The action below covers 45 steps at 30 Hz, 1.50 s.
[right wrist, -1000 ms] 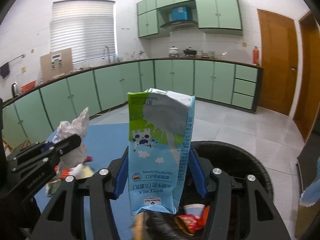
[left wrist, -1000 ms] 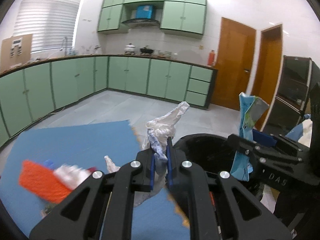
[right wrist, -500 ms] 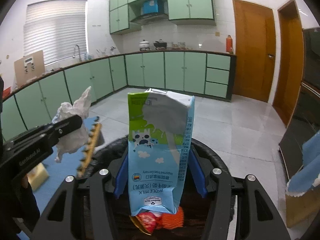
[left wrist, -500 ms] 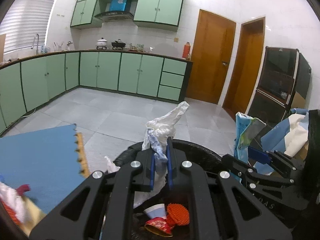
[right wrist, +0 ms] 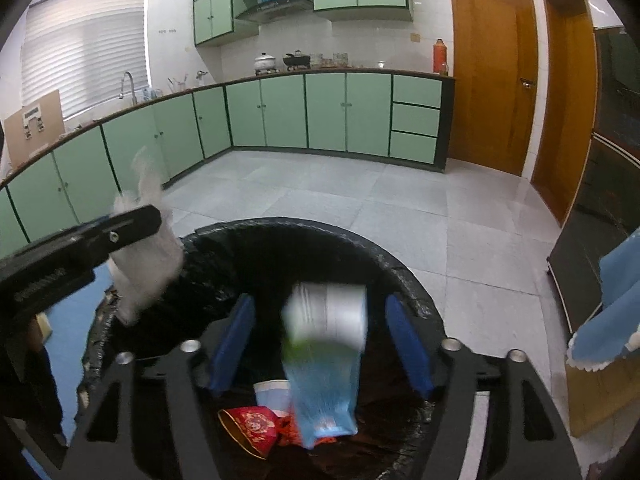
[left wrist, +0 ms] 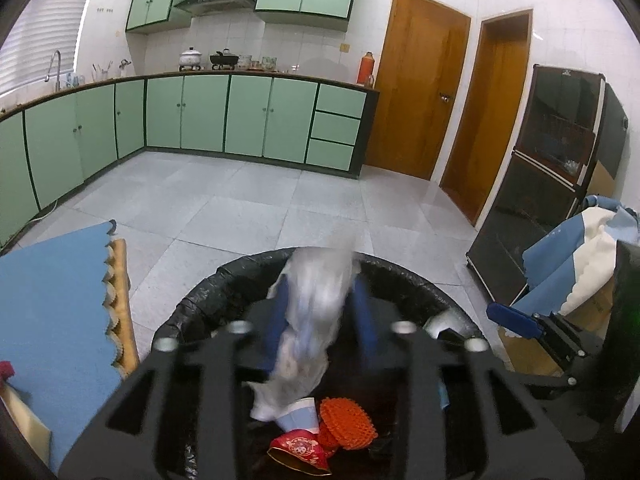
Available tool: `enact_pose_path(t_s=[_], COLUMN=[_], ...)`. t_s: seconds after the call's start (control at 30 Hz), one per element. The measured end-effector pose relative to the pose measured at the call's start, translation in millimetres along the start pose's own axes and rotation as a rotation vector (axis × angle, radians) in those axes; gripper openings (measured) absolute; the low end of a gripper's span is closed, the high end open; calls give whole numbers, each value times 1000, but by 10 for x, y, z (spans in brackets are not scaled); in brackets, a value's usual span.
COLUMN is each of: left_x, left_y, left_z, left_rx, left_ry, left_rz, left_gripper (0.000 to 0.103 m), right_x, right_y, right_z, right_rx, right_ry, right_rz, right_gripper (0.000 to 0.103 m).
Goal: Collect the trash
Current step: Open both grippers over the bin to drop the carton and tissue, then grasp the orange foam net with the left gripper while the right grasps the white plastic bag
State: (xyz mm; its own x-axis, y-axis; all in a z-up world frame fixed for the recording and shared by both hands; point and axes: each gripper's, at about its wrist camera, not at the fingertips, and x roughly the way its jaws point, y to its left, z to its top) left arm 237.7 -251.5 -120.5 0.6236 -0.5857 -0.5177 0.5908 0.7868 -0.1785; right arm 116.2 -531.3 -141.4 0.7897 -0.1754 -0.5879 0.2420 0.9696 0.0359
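Both grippers hang over the black bin (right wrist: 416,292) with jaws spread. The milk carton (right wrist: 324,364) drops from the right gripper (right wrist: 320,344), and the crumpled wrapper (left wrist: 308,336) from the left gripper (left wrist: 318,320). Some trash, like the red packet (right wrist: 250,426), already lies inside; a little seems left on the blue mat (left wrist: 48,300).

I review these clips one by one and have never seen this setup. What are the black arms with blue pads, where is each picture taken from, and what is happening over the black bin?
No robot here: a person holds one pair of tongs in each hand, with a fisheye camera looking along its fingers.

In the left camera's view, the left tongs are open over the black-lined trash bin; a crumpled white plastic bag, blurred, looks to be dropping in.

In the right camera's view, the right tongs are also open, and a blue milk carton is falling between them. A paper cup and red wrapper already lie inside.
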Motion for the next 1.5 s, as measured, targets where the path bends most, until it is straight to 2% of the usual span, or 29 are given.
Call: enact_pose_path(t_s=[0.03,0.07,0.2,0.27,0.47,0.77,1.03,1.3,1.5], left_x=[-12,-32,-173,-281,-764,-1640,-2230,-2697,-2907], left_y=[8,14,80,122,338,826,1346,1936,2365], left_z=[9,11,89,121,139,-90,-404,-781,-858], left_rx=[-1,-3,-11,-11,-20,-56,-78,-125,-169], left_ry=[-3,-7,-33,-48,-107,-157,-144,-109,-104], left_rz=[0,-1,10,23,75,226,384,541,623], left_gripper=[43,48,64,74,83,85,85,85,85], right_x=[-1,-10,-107,-169,-417,-758,-774,-722,-624], right_y=[-14,-23,-34,-14,129,883,1647,2363,2837], right_z=[-11,-20,-24,-10,69,65,-56,-209,-254], right_rx=[0,1,7,8,40,-20,-66,-179,-216], right_ry=[0,-2,-28,-37,-76,-146,-102,-70,-62], right_rz=[-5,-15,-44,-52,-24,93,223,292,369], right_gripper=[74,82,98,97,97,97,97,97,97])
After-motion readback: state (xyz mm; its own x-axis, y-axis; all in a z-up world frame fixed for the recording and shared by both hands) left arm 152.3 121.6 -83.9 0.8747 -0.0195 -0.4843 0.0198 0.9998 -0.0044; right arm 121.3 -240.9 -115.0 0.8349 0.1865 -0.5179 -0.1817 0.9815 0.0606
